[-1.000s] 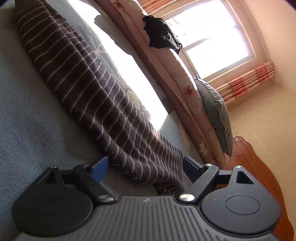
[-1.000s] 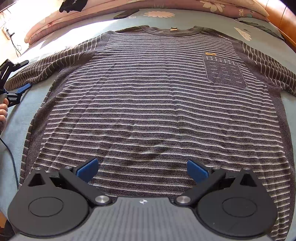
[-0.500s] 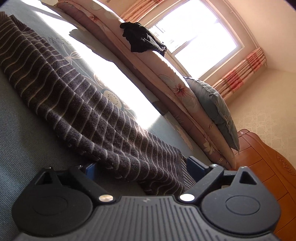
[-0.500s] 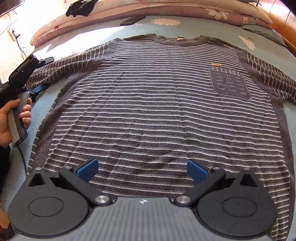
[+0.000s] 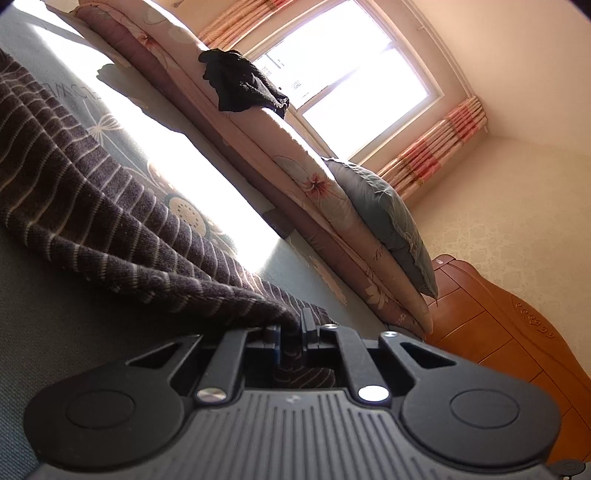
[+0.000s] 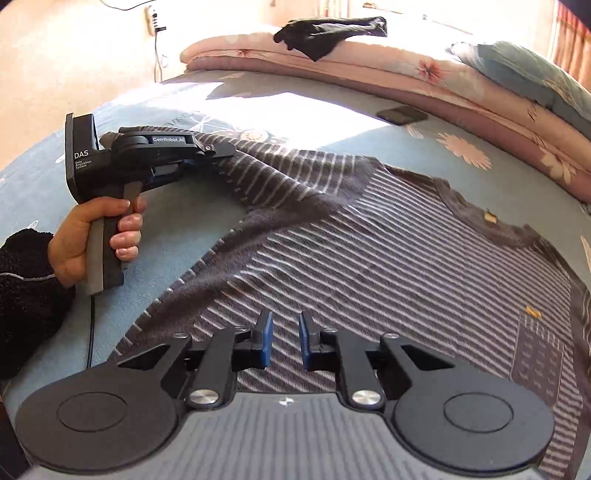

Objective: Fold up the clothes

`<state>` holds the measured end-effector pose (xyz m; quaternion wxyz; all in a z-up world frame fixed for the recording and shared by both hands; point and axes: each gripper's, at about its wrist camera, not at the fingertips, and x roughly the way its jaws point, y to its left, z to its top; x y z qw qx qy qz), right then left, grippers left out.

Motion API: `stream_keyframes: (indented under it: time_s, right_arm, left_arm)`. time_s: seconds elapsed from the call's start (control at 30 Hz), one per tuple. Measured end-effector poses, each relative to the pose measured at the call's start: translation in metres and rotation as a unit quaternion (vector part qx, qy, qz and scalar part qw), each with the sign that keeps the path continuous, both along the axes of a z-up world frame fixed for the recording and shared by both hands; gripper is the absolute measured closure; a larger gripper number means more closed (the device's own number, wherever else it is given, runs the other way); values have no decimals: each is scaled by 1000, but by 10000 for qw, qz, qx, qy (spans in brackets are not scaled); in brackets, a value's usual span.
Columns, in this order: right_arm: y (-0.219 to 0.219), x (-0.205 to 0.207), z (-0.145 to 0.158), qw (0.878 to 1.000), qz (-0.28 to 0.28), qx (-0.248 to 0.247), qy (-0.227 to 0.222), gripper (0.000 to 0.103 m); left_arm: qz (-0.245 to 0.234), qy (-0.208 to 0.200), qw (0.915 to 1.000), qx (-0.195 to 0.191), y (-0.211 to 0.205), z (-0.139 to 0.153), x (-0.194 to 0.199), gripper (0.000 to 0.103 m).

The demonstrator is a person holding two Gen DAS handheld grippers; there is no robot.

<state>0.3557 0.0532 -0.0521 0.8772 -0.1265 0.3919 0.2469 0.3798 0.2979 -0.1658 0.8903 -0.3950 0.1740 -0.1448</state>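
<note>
blue floral bed point(image 6: 155, 295), sunlit window point(image 5: 354, 70), wood headboard point(image 5: 491, 332).

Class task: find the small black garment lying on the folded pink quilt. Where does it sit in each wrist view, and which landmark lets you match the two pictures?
Left wrist view: the black garment is upper centre, draped on the pink quilt's ridge in front of the window.
Right wrist view: the black garment is at top centre, on the quilt's far edge.
Shared landmark: the grey-blue pillow on the quilt, right of the garment.
</note>
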Motion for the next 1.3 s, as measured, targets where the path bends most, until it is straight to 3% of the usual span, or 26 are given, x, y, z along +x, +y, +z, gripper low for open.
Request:
stream_keyframes:
  time_s: [0.1,0.27,0.33,0.37,0.43,0.53,0.6,0.67,0.7,0.73,0.83,1.03,1.23,1.3]
  right_arm:
    - [37,30,-2,9987,426,-173,-224,90]
    - [74,77,-20,9980,520,-216,-282,92]
    - [81,91,-27,9984,484,-145,-257,92]
    - [83,95,-30,9986,460,-132,-222,92]
    - [84,102,-38,9990,422,-56,-110,92]
    - [83,104,-45,9992,396,37,-62,92]
    - [81,103,-47,9991,384,154,-58,92]
    - [79,102,-46,9989,397,263,-41,92]
    - [78,102,-45,9988,395,301,-17,92]
    - [78,102,-45,9986,400,332,2,92]
    - [79,102,-46,9985,436,330,63,91]
    - [86,107,-59,9987,395,274,167,91]
    - [83,112,-50,9980,168,600,65,90]
    - [86,114,-53,9988,95,489,19,90]
  left_arm:
    - [-79,5,9997,-229,7,-4,1,96]
    - [-257,151,9982,-518,8,-14,5,96]
    - [-477,230,9967,-619,4,-17,9,82]
    - [-551,265,9965,-567,1,-17,11,69]
    - [-642,300,9972,-229,-9,-15,13,49]
    - [-734,270,9962,380,-26,-11,14,43]
    - [-735,276,9952,579,-31,-9,13,46]
    - [-642,196,9967,451,-27,-9,11,67]
    - [-602,155,9975,326,-23,-10,11,85]
    - [-579,129,9980,212,-20,-11,10,89]
    - [-627,148,9979,68,-17,-12,10,96]
    - [-891,38,9950,-442,-12,-10,10,97]
    - [-1029,25,9929,-589,-11,-10,9,97]
    - [-1079,79,9918,-681,-10,-12,10,97]
